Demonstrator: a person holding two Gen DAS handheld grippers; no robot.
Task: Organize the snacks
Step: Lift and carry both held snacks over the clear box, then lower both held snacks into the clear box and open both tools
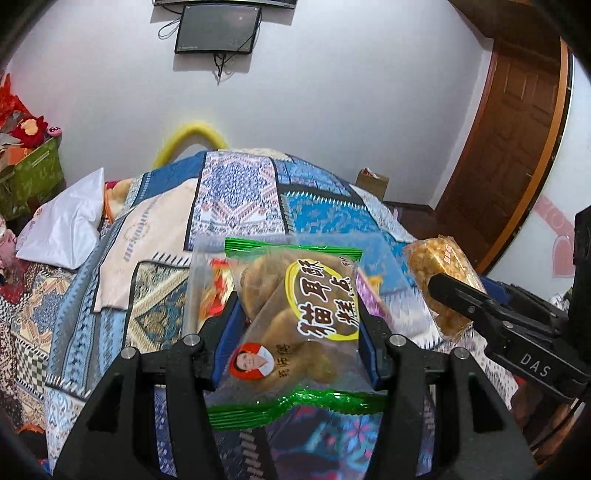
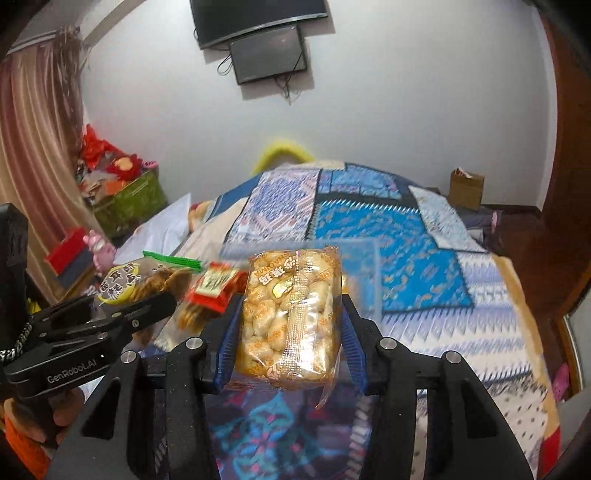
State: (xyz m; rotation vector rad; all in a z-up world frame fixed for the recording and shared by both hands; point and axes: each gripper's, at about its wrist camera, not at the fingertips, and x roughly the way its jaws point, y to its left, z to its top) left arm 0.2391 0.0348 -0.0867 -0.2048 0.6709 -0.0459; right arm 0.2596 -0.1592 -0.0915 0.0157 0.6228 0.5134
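Gripping a green-edged snack bag (image 1: 295, 325) between the blue pads of the left gripper (image 1: 297, 332); jaws closed against both sides of the bag, yellow oval label with dark characters facing the camera, red-and-white portrait logo below it. Same bag seen from the right wrist view at left (image 2: 147, 280), pinched in the left gripper (image 2: 162, 299). Clamped in the right gripper (image 2: 290, 317): a clear-wrapped block of golden puffed-rice cake (image 2: 290, 314), upright between the pads, jaws pressed onto its two long sides. Same cake in the left wrist view at right (image 1: 439, 280), held by the right gripper (image 1: 436, 284). Both packs held above a patchwork bedspread (image 1: 236, 192), not touching it. Just beyond the two packs, a clear plastic container (image 2: 365, 273), blurred, with a red-wrapped snack (image 2: 212, 286) at its left side; whether inside or in front of it cannot be told. Wall-mounted dark screen (image 1: 218, 29) on the far white wall. White pillow (image 1: 66, 225) at left of the bed, green box (image 2: 129, 199) of red items beyond it. Brown wooden door (image 1: 513, 147) at right.
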